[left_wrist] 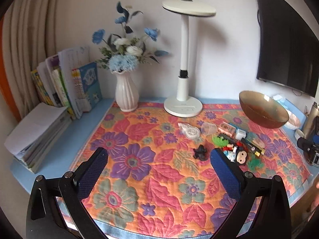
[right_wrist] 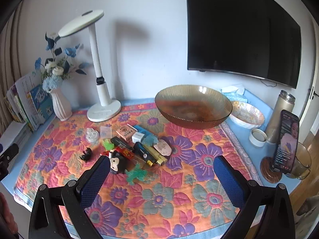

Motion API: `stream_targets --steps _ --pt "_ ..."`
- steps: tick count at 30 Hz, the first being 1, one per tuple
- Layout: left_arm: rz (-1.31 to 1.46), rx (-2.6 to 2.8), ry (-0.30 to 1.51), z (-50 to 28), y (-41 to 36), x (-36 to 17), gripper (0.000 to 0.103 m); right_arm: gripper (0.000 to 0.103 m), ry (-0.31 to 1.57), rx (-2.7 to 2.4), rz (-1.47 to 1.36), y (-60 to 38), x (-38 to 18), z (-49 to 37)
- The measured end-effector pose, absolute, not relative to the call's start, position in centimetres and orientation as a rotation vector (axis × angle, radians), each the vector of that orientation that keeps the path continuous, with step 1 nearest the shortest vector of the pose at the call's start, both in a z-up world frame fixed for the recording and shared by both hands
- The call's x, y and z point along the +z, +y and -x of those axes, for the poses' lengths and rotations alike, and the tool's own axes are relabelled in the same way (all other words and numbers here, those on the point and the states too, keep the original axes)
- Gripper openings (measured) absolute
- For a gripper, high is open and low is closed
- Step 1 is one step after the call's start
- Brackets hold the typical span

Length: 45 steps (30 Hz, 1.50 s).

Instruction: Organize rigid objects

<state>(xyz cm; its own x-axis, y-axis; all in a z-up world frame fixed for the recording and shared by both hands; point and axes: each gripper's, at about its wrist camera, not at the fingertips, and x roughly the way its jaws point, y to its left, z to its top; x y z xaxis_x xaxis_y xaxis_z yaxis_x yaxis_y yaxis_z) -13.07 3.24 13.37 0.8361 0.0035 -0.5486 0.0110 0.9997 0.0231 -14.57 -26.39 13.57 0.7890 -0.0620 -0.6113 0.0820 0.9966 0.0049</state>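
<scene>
Right gripper (right_wrist: 161,167) hangs spread and empty nearest the toy pile (right_wrist: 131,149), which lies just ahead and left, short of the glass bowl (right_wrist: 193,107); left gripper (left_wrist: 159,159), also spread, sits farther off.

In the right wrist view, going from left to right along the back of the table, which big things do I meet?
books → white vase → desk lamp → amber glass bowl → flowered shallow bowl → thermos → phone on its stand
</scene>
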Motion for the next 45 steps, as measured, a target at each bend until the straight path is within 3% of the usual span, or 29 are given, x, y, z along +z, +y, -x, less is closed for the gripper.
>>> stream_targets --steps 9,13,21,22,23,24,25,26,28,37,42,45 --pt "-0.059 -0.181 0.822 4.7 -0.8 7.1 0.102 0.103 0.820 0.159 -0.039 -27.5 6.7 11.5" --pt "-0.033 -0.207 0.878 2.2 -1.5 5.1 0.102 0.089 0.914 0.182 -0.066 -26.9 3.8 9.0" --pt "-0.037 -0.209 0.940 -0.9 -2.7 2.7 0.100 0.088 0.969 0.187 0.009 -23.8 1.9 5.6" --pt "-0.045 -0.201 0.943 -1.2 -2.8 2.5 0.099 0.086 0.968 0.179 0.032 -23.4 1.8 5.4" --pt "-0.053 -0.196 0.949 -1.4 -3.0 2.2 0.091 0.079 0.964 0.175 0.054 -23.1 1.7 5.2" --pt "-0.062 -0.194 0.960 -1.8 -3.1 2.0 0.075 0.072 0.961 0.173 0.074 -22.7 1.6 5.2" --pt "-0.065 -0.201 0.972 -1.9 -3.2 1.7 0.065 0.054 0.965 0.172 0.087 -22.8 1.6 5.2" --pt "-0.063 -0.213 0.978 -2.0 -3.3 1.4 0.052 0.047 0.959 0.169 0.097 -22.7 1.6 5.3" --pt "-0.073 -0.232 0.948 -1.4 -3.4 1.6 0.027 0.047 0.934 0.163 0.093 -22.8 2.1 5.7" --pt "-0.054 -0.311 0.829 0.2 -5.7 7.8 0.025 0.047 0.784 0.084 0.029 -28.2 8.0 6.8" --pt "-0.155 -0.397 0.738 -1.8 -12.9 12.6 0.026 0.047 0.693 -0.010 -0.044 -33.8 13.0 4.9" --pt "-0.215 -0.452 0.763 -3.5 -18.6 12.7 0.026 0.047 0.661 -0.114 -0.113 -37.3 14.2 2.9"
